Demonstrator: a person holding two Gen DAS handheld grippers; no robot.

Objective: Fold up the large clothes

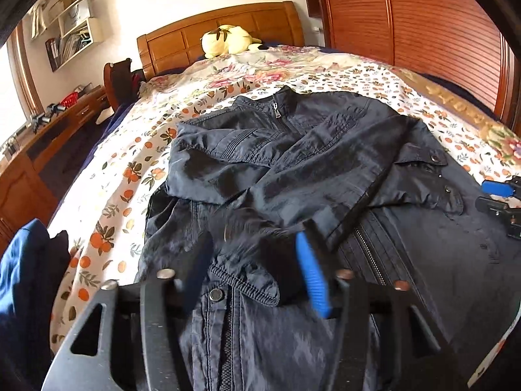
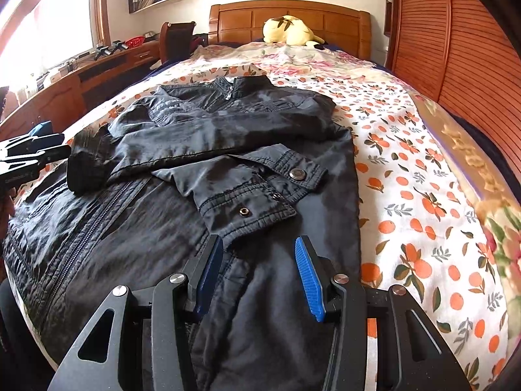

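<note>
A dark navy jacket lies front-up on the floral bed sheet, zipped, with both sleeves folded across its chest. My left gripper is open, and the left sleeve's ribbed cuff lies loose between its blurred fingers; the pads do not press on it. My right gripper stands open over the jacket's lower right side, just short of the right sleeve's snap-button cuff. Each gripper also shows at the edge of the other view: the right gripper and the left gripper.
A yellow plush toy rests by the wooden headboard. A slatted wooden wardrobe runs along the bed's right side. A desk and a chair stand on the left. A blue cloth lies at the near left.
</note>
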